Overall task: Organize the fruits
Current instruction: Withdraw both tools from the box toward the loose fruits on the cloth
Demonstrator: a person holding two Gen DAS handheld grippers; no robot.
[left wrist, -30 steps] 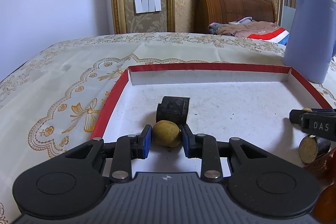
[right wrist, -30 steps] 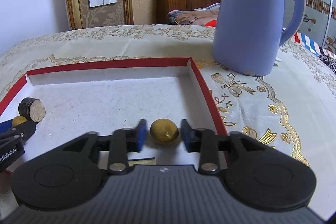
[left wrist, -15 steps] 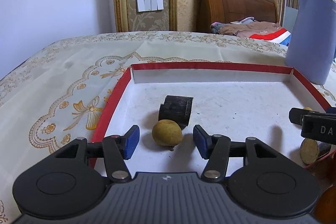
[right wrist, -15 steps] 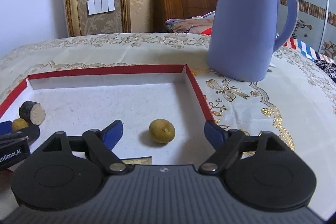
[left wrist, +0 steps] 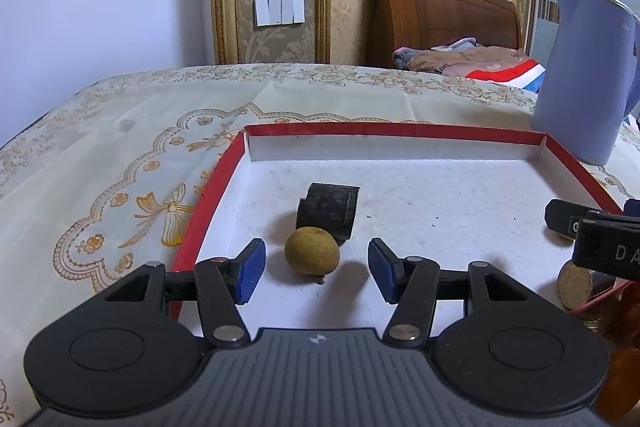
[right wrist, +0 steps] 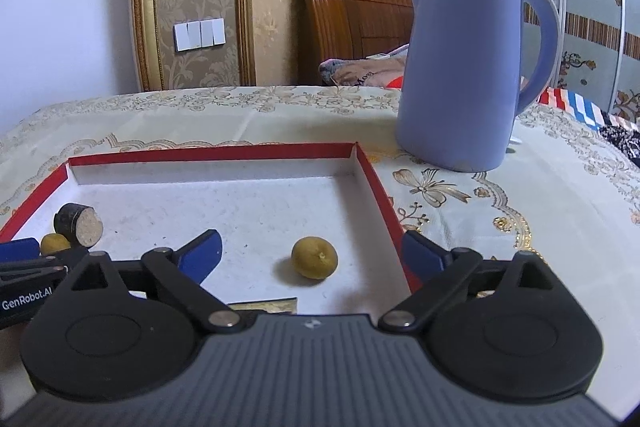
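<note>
Right claw (right wrist: pixel 310 255) view alone shows cane piece's (right wrist: pixel 78 224) pale cut end.

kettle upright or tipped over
Upright. The kettle stands on its base on the tablecloth, rim at top, just beyond the tray's right corner.

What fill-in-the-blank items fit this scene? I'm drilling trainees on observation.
1. Both yellow fruits lie inside the ____-rimmed tray.
2. The left tongs stand ____ around their fruit.
3. The dark cylinder sits directly ____ the left fruit.
4. The kettle is ____ in colour.

Missing: red; open; behind; blue
</note>
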